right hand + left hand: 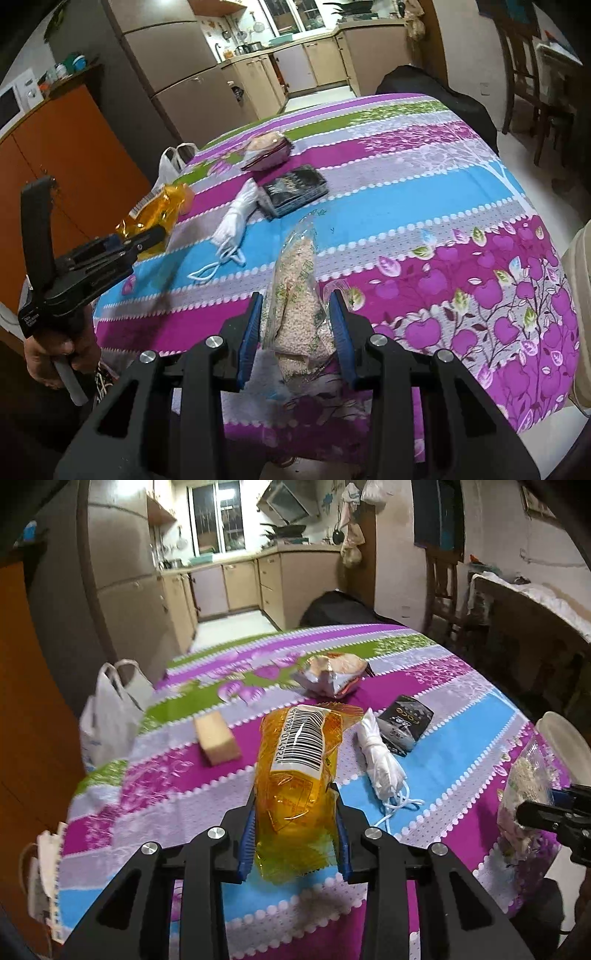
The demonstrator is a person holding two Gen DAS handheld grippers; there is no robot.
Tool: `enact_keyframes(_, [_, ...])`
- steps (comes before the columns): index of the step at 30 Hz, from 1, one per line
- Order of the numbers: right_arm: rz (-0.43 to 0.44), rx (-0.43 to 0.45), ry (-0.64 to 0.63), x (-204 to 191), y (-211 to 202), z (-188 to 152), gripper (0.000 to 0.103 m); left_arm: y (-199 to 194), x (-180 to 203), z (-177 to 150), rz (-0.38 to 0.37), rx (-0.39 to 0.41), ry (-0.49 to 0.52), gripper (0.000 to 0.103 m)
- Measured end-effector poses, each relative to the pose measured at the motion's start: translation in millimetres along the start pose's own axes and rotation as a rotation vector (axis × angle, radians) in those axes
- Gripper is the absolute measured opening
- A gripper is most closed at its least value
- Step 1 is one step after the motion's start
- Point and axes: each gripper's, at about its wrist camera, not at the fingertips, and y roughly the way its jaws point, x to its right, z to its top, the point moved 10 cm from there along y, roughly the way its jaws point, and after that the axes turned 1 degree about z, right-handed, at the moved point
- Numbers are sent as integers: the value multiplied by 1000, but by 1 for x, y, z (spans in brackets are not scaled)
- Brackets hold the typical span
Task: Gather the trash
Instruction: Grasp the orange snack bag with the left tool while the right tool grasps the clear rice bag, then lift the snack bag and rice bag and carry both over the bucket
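My left gripper is shut on an orange plastic wrapper with a barcode label and holds it above the table; it also shows in the right wrist view. My right gripper is shut on a clear bag of pale grains, seen also at the right edge of the left wrist view. On the striped tablecloth lie a white face mask, a black packet, a crumpled silver wrapper and a tan block.
A white plastic bag hangs at the table's far left edge. A pale round stool or bin stands at the right. A black bag sits beyond the far edge. Wooden chairs stand at the right; an orange cabinet at the left.
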Motion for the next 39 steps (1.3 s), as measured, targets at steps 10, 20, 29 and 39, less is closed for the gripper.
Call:
enact_keyframes(10, [-17,16,-47,-15,-9,-1,36,-24,7,5,70,46,51,35])
enact_keyframes(20, [-33,36,-54,-15,-20,0,36,-35,14,9,84,67,75,35])
enact_keyframes(29, [-57,95,-50,6,-52,29,35,-41,41,31,62,93,133,35])
enact_keyframes(39, [-194,203,-4,96,-147,88,35,-45,144,98,-64,173,264,35])
